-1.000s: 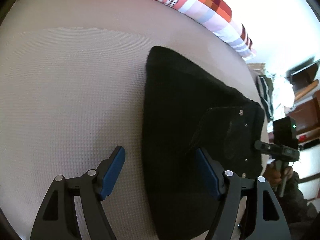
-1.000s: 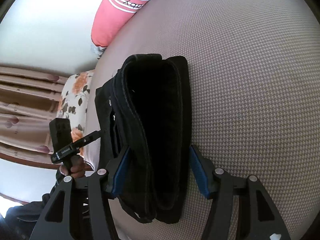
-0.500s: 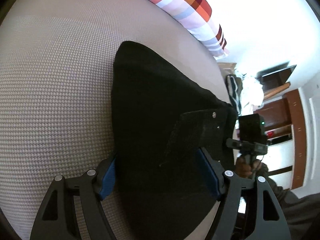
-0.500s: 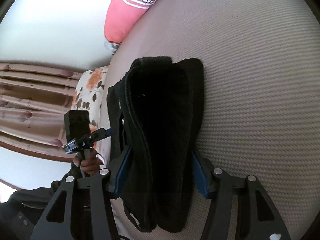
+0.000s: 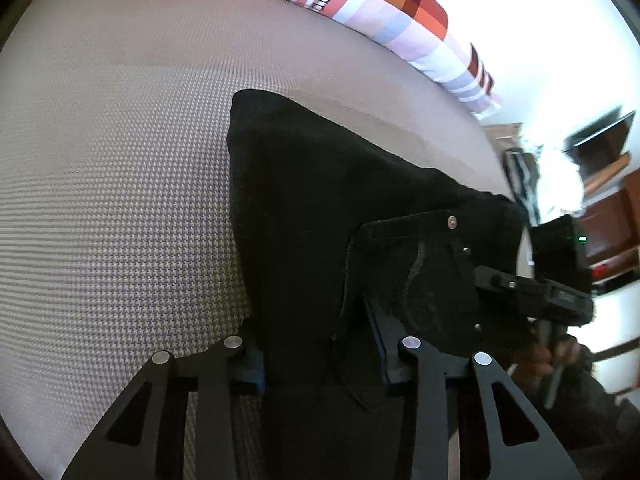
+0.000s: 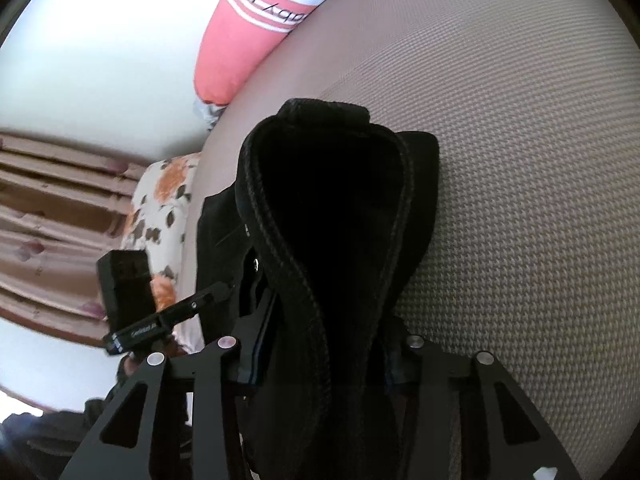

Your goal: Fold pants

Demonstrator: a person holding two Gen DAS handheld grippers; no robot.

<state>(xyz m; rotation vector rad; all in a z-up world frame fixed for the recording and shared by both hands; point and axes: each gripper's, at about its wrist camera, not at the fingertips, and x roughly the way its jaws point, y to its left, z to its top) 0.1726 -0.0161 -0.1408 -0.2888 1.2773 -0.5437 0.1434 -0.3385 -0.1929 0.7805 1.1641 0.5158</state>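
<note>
Black pants (image 5: 340, 216) lie folded into a thick bundle on a beige woven bed cover (image 5: 112, 184). My left gripper (image 5: 320, 352) is shut on the near edge of the bundle, by the back pocket with rivets (image 5: 404, 264). In the right wrist view the pants (image 6: 336, 216) show their stacked hems and seams end-on. My right gripper (image 6: 320, 356) is shut on that end of the bundle. Each gripper is seen from the other view, the right one (image 5: 532, 292) at the pants' far side, the left one (image 6: 160, 320) at the left.
A pink and checked bolster pillow (image 5: 360, 4) lies along the far edge of the bed, also in the right wrist view (image 6: 248, 32). A floral cushion (image 6: 164, 208) and curtains (image 6: 60, 200) are at the left. Brown furniture (image 5: 608, 208) stands beyond the bed.
Both grippers have closed on the pants bundle from open and straddling it. The bundle's end has bunched up and risen in the right wrist view.
</note>
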